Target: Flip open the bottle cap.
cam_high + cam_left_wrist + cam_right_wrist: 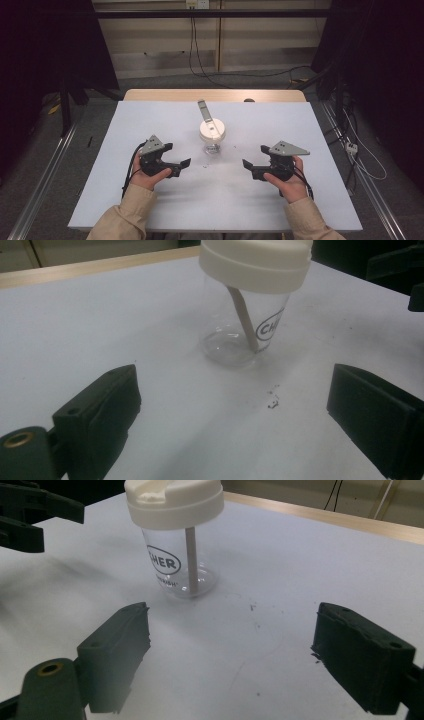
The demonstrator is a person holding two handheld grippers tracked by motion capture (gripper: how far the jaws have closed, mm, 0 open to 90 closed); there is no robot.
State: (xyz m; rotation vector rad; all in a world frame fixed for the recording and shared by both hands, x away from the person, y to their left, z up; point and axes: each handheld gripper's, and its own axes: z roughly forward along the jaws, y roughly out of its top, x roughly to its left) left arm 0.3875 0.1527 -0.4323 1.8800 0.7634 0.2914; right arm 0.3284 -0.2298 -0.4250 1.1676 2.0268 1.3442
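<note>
A clear plastic cup [212,145] with a white lid [212,130] and a straw [203,108] stands upright at the middle of the white table top [150,200]. My left gripper [178,155] sits left of the cup and apart from it, open with nothing between its jaws. My right gripper [255,156] sits to the cup's right, also open with nothing in it. In the left gripper view the cup [245,335] stands ahead of my left gripper [235,390]. In the right gripper view the cup [175,565], with black lettering, stands ahead and left of my right gripper [232,625].
A wooden table edge [215,95] runs behind the white top. Small dark specks [272,401] lie on the surface near the cup. Cables [365,165] trail on the floor to the right, and dark curtains stand at both sides.
</note>
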